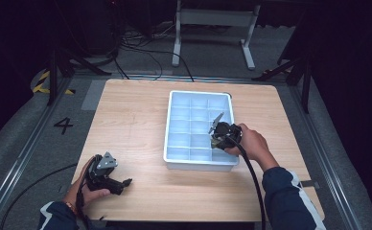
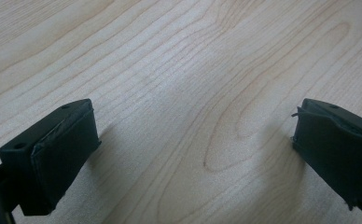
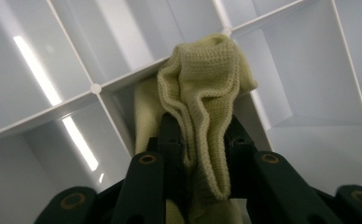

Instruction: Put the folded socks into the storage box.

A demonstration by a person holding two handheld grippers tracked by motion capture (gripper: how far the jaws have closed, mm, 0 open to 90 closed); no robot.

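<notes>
The right gripper (image 3: 200, 140) clamps the pale yellow knitted cloth (image 3: 202, 88) between its jaws, above the divided tray (image 1: 174, 103)'s near right corner; the left gripper (image 2: 195, 149) rests with jaws apart.

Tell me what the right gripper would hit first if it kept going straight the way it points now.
Likely the white divider wall of the compartment tray. The right gripper is shut on a pale yellow knitted cloth, whose front fold already reaches that wall. Depth is hard to judge.
</notes>
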